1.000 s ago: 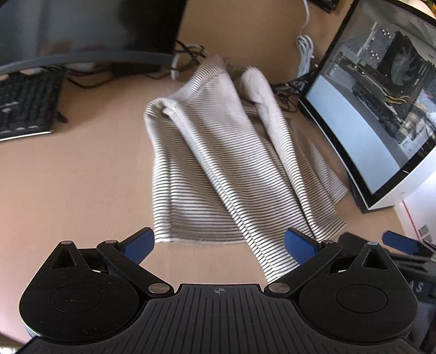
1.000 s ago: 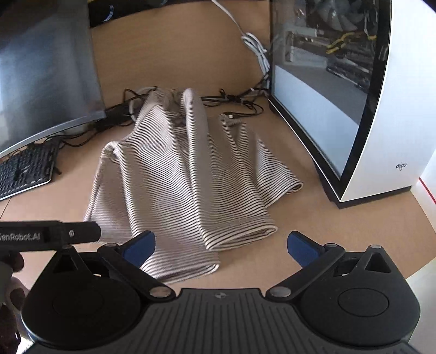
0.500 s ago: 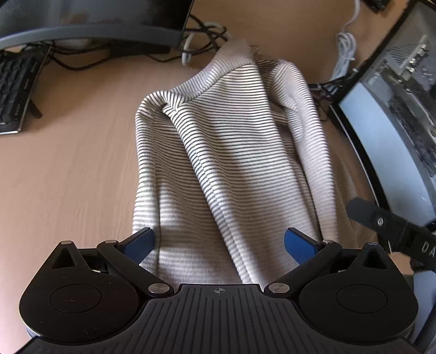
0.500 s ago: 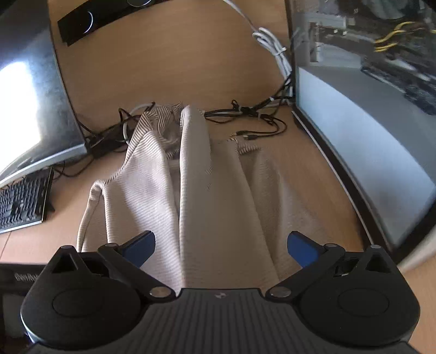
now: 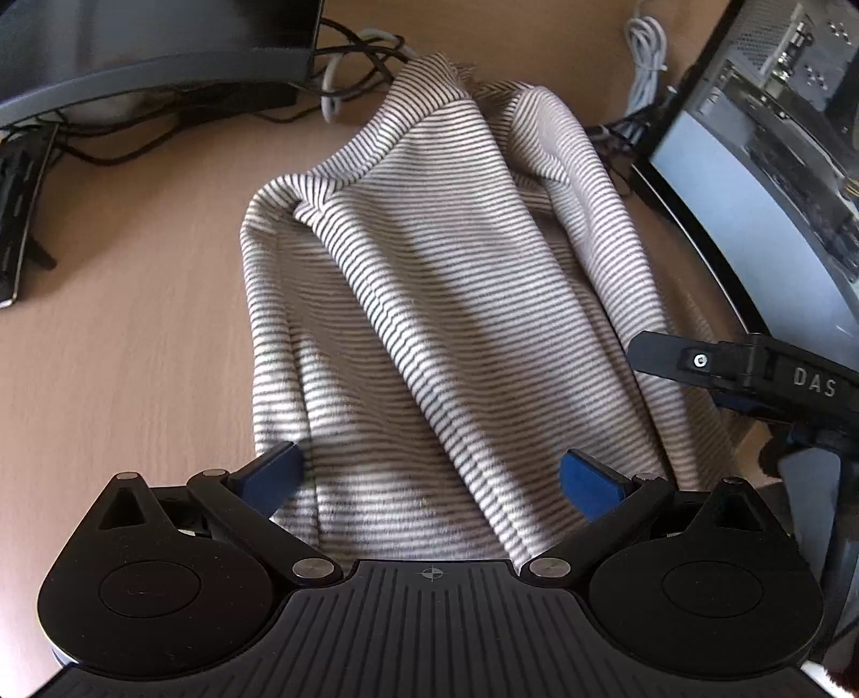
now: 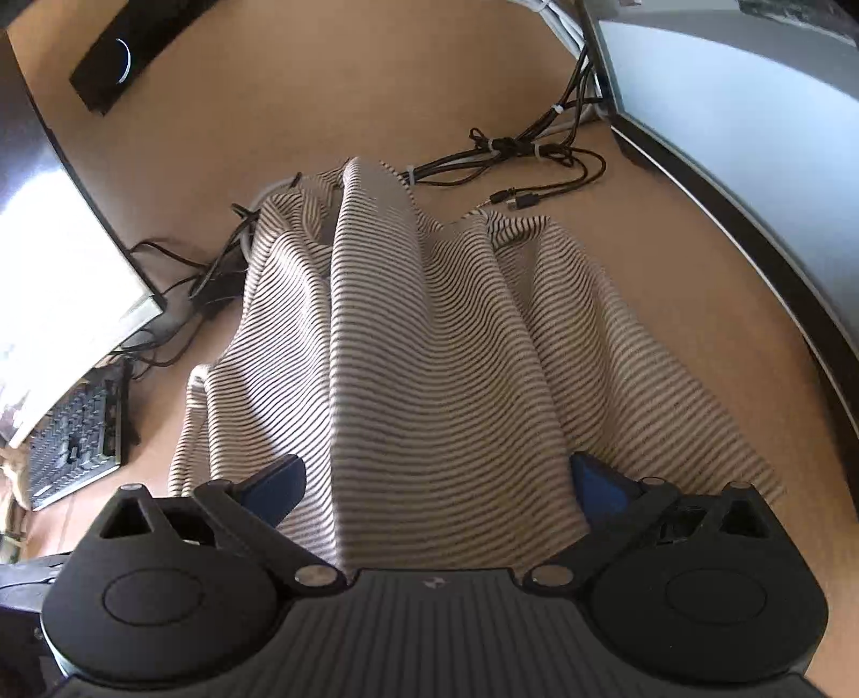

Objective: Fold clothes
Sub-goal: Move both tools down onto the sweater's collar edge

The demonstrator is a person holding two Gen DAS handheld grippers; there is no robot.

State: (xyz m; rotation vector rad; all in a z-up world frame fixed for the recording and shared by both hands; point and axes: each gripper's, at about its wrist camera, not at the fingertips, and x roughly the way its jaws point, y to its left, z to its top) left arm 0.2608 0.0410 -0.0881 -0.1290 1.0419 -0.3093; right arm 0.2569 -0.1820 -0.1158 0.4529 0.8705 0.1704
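Observation:
A striped grey-and-white garment (image 5: 429,300) lies rumpled on the wooden desk, with long folds running from its far collar end toward me. My left gripper (image 5: 429,475) is open, its blue pads (image 5: 274,472) spread over the garment's near hem. In the right wrist view the same garment (image 6: 429,349) fills the middle, and my right gripper (image 6: 435,480) is open with its fingers straddling the near hem. The hem edge itself is hidden under both gripper bodies. The right gripper's black body (image 5: 751,370) shows at the right of the left wrist view.
A curved monitor (image 5: 150,48) and keyboard (image 6: 75,429) stand to the left. A glass-sided computer case (image 5: 767,177) stands close on the right. Tangled cables (image 6: 510,161) lie behind the garment, with a black speaker bar (image 6: 129,48) farther back.
Both grippers have moved forward and down over the garment, from the bare desk in front of it to straddling its near hem. Both stayed open.

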